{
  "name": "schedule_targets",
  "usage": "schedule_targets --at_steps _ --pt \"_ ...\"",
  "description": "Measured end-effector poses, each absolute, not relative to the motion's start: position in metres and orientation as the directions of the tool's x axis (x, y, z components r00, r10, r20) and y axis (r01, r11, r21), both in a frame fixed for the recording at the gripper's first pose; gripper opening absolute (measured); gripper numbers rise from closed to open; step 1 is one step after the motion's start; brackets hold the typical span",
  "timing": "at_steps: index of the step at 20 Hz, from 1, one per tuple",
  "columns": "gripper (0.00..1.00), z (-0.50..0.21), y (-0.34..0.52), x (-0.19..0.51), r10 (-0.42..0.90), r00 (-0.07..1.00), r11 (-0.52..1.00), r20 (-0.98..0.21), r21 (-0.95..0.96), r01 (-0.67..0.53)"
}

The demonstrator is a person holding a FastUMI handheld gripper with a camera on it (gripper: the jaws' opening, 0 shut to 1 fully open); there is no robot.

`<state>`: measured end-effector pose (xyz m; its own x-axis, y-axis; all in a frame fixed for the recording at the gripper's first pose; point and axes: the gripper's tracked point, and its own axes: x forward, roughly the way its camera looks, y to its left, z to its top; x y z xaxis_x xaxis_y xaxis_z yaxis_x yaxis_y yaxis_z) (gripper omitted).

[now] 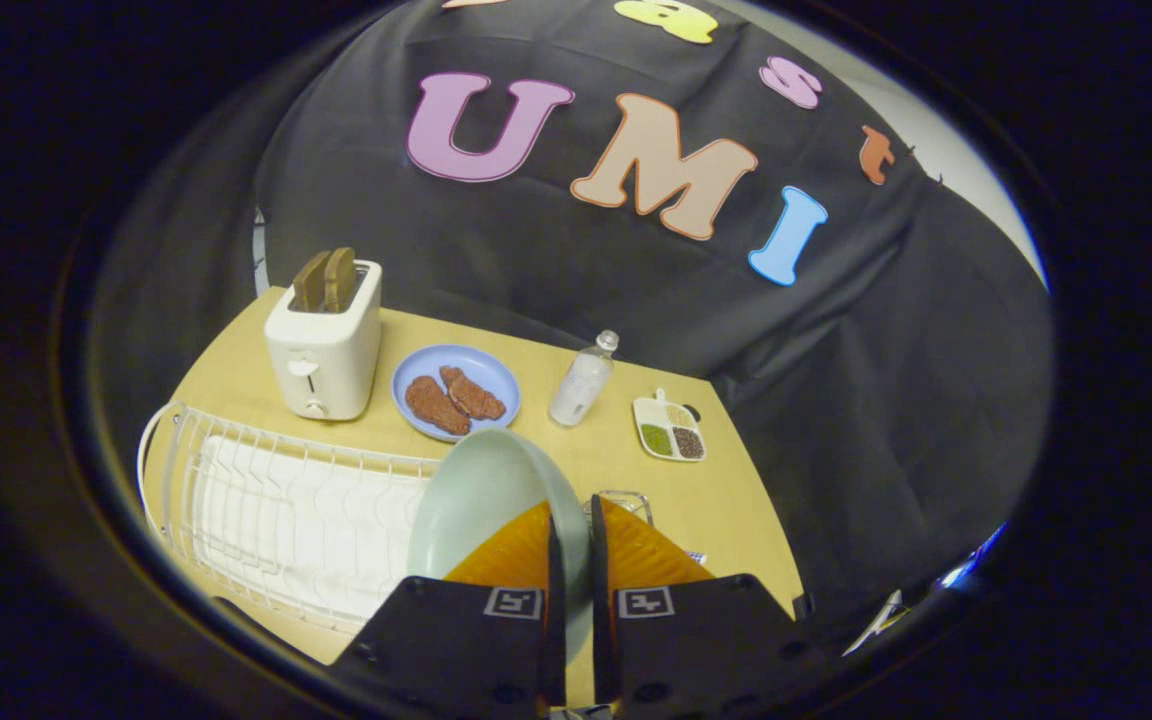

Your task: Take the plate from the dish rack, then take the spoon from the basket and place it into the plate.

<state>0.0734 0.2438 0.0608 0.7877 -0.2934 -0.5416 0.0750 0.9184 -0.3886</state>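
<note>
A pale green plate (484,492) stands on edge between my fingers, lifted above the right end of the white wire dish rack (266,500). My gripper (573,520) is shut on the plate's rim, one finger on each face. Just behind the right finger peeks the rim of a small wire basket (626,497); its contents are hidden by the finger. The spoon is hidden.
On the wooden table (716,500) beyond the rack stand a white toaster (324,345) with two bread slices, a blue plate (456,392) with two brown patties, a small clear bottle (583,380) and a divided dish (671,430) of seeds. Black cloth walls the back and right.
</note>
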Motion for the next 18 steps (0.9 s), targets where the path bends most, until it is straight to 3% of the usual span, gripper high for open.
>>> schedule_targets --at_steps 12,18 --pt "0.13 0.112 0.161 0.033 -0.239 0.841 0.954 -0.486 -0.279 0.110" --pt "0.13 0.094 0.106 -0.005 -0.223 0.839 0.964 -0.496 -0.242 0.113"
